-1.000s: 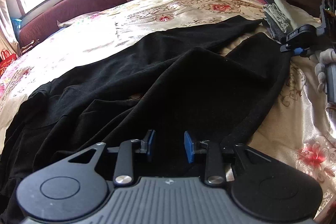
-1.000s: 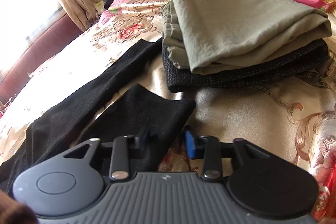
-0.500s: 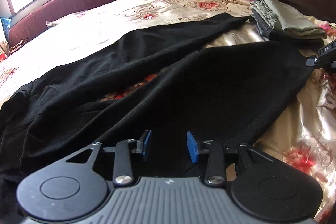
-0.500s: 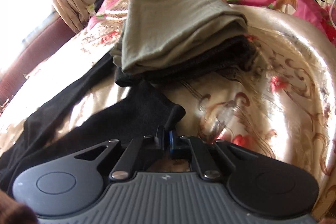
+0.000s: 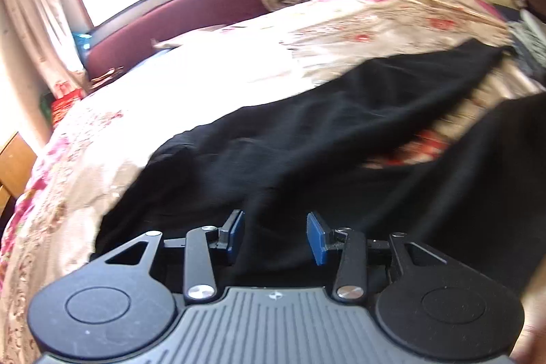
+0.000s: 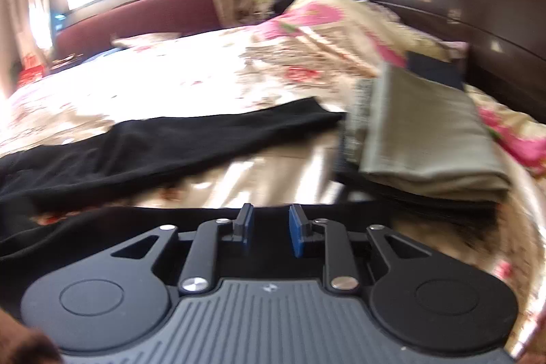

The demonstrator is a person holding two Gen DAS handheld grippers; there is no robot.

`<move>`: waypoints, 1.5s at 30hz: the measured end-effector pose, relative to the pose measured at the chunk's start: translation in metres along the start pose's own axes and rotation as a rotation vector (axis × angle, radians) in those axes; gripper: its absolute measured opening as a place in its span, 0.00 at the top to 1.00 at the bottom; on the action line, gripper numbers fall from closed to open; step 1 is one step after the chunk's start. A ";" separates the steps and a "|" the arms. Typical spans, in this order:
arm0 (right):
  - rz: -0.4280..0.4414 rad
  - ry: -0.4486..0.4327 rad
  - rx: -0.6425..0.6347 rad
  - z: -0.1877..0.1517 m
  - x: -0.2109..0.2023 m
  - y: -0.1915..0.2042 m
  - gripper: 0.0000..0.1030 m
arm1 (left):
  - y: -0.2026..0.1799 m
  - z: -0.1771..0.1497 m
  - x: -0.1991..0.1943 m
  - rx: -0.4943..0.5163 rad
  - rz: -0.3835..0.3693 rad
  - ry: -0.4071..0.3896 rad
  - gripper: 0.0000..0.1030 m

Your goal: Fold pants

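Observation:
Black pants lie spread on the floral bedspread, legs pointing toward the headboard. My left gripper is open and empty just above the waist end of the pants. In the right wrist view the far leg lies flat across the bed. The near leg's hem lies under my right gripper, whose jaws stand apart with black cloth between and below the pads. I cannot tell whether the cloth is pinched.
A stack of folded clothes, olive on top, sits at the right by the dark headboard. A pink floral pillow lies behind. A maroon sofa back and a bright window run along the far side of the bed.
The right gripper's jaws, shut half a second ago on the leg hem, now stand apart, and it has swung left. The left gripper has moved left toward the waist.

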State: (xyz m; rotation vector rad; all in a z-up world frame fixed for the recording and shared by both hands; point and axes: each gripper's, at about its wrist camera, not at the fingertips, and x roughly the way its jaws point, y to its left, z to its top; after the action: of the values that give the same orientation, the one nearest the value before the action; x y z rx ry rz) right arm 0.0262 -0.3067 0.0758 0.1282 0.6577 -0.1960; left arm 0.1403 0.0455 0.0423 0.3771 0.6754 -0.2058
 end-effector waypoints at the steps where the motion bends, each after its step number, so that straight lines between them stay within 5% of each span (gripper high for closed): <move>1: 0.047 0.017 -0.034 0.008 0.013 0.017 0.75 | 0.013 0.003 0.007 -0.018 0.024 0.000 0.46; 7: 0.259 0.043 -0.327 0.045 0.094 0.146 0.71 | 0.054 0.021 0.066 -0.066 0.077 0.016 0.42; 14: 0.361 0.082 -0.471 0.063 0.157 0.232 0.70 | 0.063 0.028 0.108 -0.056 -0.114 0.067 0.42; 18: 0.360 0.085 -0.512 0.067 0.176 0.249 0.68 | 0.091 0.036 0.117 -0.055 0.020 0.036 0.43; 22: 0.339 0.061 -0.544 0.080 0.192 0.254 0.62 | 0.145 0.042 0.124 -0.171 0.229 -0.005 0.42; 24: 0.330 0.050 -0.594 0.088 0.201 0.258 0.60 | 0.167 0.043 0.124 -0.208 0.267 -0.010 0.42; 27: 0.358 0.093 -0.640 0.099 0.219 0.267 0.59 | 0.183 0.044 0.123 -0.217 0.232 -0.009 0.41; 31: 0.423 0.149 -0.701 0.103 0.238 0.284 0.57 | 0.192 0.047 0.133 -0.160 0.085 0.038 0.28; 37: 0.438 0.237 -0.792 0.104 0.268 0.293 0.57 | 0.209 0.046 0.153 -0.116 0.096 0.088 0.26; 40: 0.478 0.292 -0.741 0.106 0.280 0.286 0.55 | 0.215 0.047 0.161 -0.149 -0.001 0.110 0.18; 45: 0.509 0.306 -0.728 0.105 0.281 0.280 0.52 | 0.208 0.043 0.188 -0.113 0.019 0.171 0.08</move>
State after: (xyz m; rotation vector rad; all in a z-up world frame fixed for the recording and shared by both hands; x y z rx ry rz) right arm 0.3679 -0.0919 0.0002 -0.3815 0.9405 0.5656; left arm 0.3722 0.2054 0.0091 0.2942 0.8478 -0.1172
